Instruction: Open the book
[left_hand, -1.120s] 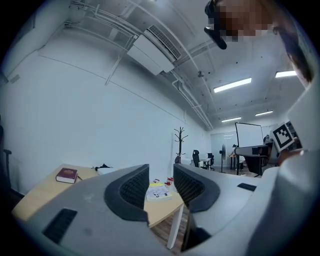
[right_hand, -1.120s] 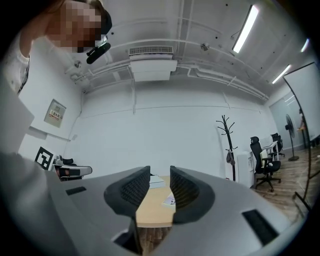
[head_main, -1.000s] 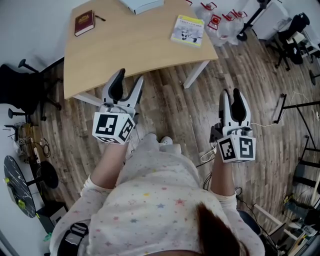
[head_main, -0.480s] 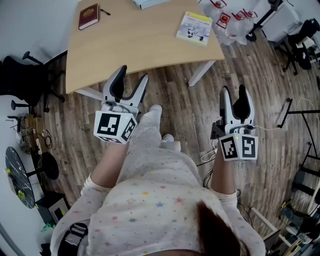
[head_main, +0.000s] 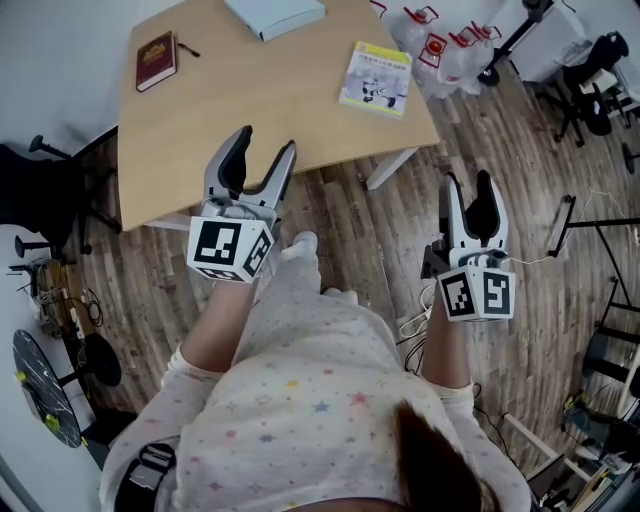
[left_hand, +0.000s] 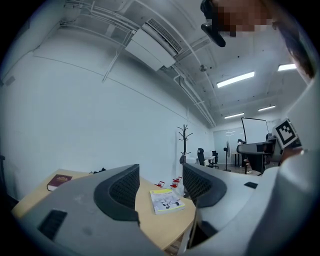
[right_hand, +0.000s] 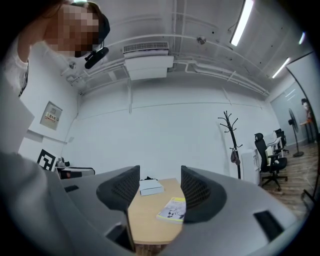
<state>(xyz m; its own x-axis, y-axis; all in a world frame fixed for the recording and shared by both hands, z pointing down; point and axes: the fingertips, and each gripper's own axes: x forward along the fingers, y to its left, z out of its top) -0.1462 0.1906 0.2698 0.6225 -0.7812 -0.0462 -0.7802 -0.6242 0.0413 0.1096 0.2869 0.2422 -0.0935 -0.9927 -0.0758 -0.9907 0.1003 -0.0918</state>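
The person stands on the wood-plank floor (head_main: 360, 230) just short of a pale wooden table (head_main: 250, 110), a gripper in each hand, both held level and pointing toward the tabletop. The left gripper (head_main: 265, 150) has its tips over the table's near edge; its jaws have just been opening and now stand wide apart, with nothing between the ribbed pads but air. The right gripper (head_main: 467, 185) hangs over the floor, off the table's right corner, and its jaws are wide apart as well and grip nothing. Two books lie closed and flat on the table, both well apart from either gripper. The yellow book (head_main: 376, 79) sits near the right edge — in each gripper view it shows in the gap between the jaws, far beyond them and untouched. The maroon book (head_main: 156, 60) lies at the far left corner, with a small dark object just beside it that is too small to make out. A pale blue box (head_main: 275, 14) rests at the far edge, between the two books. Clear bags with red tags (head_main: 435, 40) lie on the floor past the table's right corner, and black office chairs (head_main: 590, 70) stand farther off.
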